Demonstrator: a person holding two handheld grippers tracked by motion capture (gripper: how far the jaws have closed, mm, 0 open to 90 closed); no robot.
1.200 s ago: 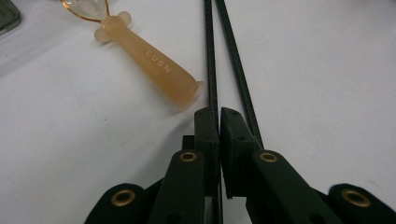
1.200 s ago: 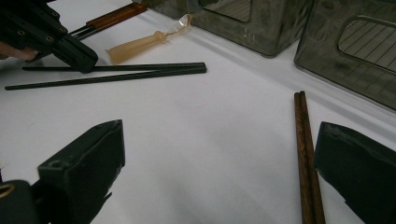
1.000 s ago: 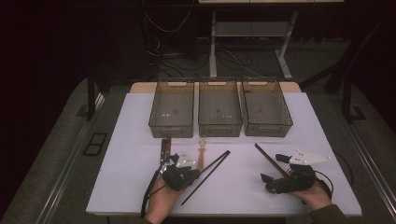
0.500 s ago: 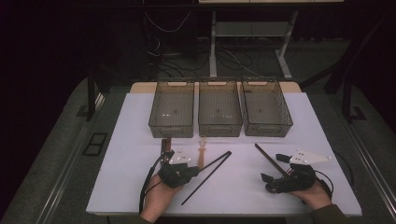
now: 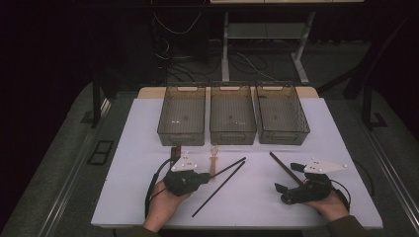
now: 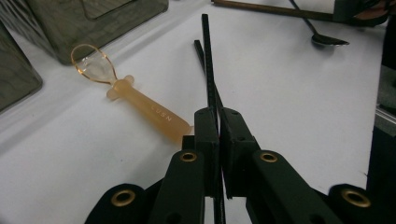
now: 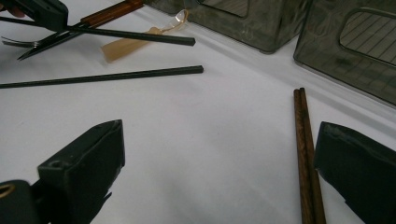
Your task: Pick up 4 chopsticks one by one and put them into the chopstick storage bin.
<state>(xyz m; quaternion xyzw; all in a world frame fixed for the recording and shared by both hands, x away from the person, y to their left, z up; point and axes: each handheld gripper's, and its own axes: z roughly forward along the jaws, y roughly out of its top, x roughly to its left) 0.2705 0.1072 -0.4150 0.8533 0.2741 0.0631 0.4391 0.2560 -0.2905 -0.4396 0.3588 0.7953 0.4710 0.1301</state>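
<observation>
Left claw [image 6: 217, 126] clamps a black chopstick [image 6: 206, 56], near end hidden; right claw [image 7: 219, 163] gapes.

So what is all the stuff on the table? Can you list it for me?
Bins: three, see-through grey, in a row at the far side of the table.
Black chopsticks: two; one clamped in the left tongs, one lying on the table beside it.
Brown wooden chopsticks: one pair, side by side, in front of the right tongs.
Small spoon: one, amber handle with a clear bowl, in front of the middle bin.
Metal spoon: one, dark, far side in the left gripper view.
Table: one, white top.
Left tongs: black, shut on a black chopstick.
Right tongs: black, open, holding nothing.
Hands: two, holding the tongs at the near edge.
</observation>
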